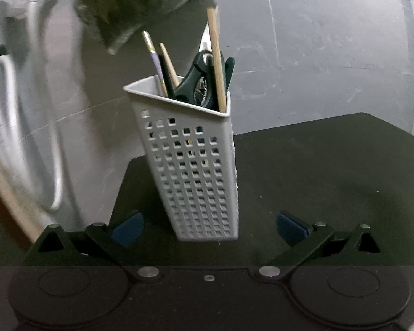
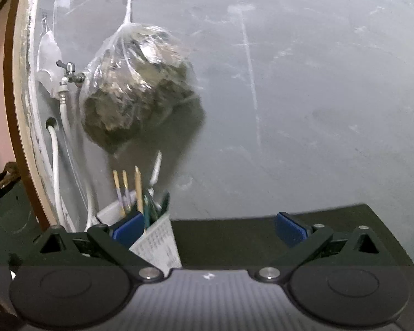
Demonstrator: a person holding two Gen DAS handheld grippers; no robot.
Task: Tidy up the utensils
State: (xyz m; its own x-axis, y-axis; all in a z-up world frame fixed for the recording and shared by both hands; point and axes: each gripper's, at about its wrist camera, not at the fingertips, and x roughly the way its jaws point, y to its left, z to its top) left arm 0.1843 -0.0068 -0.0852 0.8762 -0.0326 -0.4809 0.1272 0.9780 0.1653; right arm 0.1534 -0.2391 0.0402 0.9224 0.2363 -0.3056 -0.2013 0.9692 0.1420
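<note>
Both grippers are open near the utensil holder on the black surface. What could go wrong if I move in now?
1. The white perforated holder is tall, narrow and stands near the black surface's left edge; a nudge from the open left gripper might tip it off.
2. Chopsticks and scissors stick out above the rim, so either could snag.
3. The right gripper's left finger hides part of the holder.

A matt grey plastic holder (image 1: 196, 165) pierced with square holes stands on a matt black table (image 1: 331, 171), wooden sticks (image 1: 215, 58) inside; at 11 o'clock a glossy clear plastic bag (image 2: 135, 82).
</note>
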